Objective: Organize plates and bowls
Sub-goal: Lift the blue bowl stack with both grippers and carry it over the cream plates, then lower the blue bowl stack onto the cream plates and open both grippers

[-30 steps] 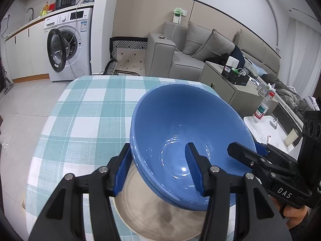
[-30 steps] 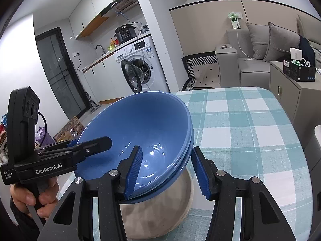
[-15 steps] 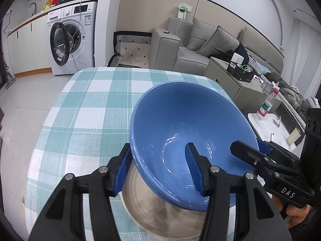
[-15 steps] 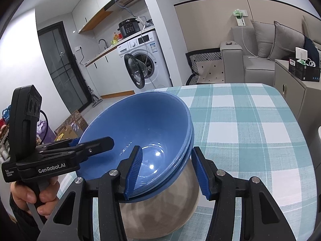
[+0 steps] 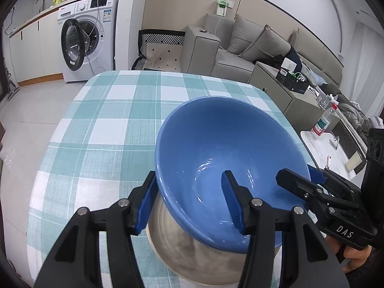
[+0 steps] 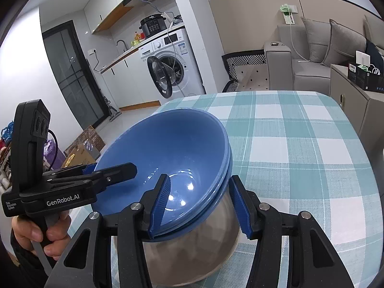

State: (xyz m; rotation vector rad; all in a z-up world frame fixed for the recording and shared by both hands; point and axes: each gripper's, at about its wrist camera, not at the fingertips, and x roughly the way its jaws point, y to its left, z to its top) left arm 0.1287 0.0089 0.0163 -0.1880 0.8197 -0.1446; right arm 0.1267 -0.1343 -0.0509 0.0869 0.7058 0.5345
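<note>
Two stacked blue bowls [image 5: 216, 139] [image 6: 172, 144] hang tilted just above a speckled beige bowl [image 5: 182, 247] [image 6: 192, 252] that stands on the teal-checked table [image 5: 108, 124] [image 6: 300, 144]. My left gripper [image 5: 189, 172] is shut on their near rim, one pad inside and one outside; the right wrist view shows it at the left [image 6: 112, 170], held by a hand. My right gripper [image 6: 199, 177] clamps the opposite rim in the same way and appears at the right [image 5: 297, 175]. Whether the blue bowls touch the beige one I cannot tell.
The cloth-covered table stretches away beyond the bowls to its far edge. Past it stand a washing machine [image 5: 84, 38] [image 6: 168, 72] and a grey sofa [image 5: 240, 55]. A low side table with a water bottle [image 5: 324, 120] is at the right. Cardboard boxes [image 6: 81, 146] lie on the floor.
The blue bowls have sunk a little toward the beige bowl, carried by both grippers. Both grips look the same as before.
</note>
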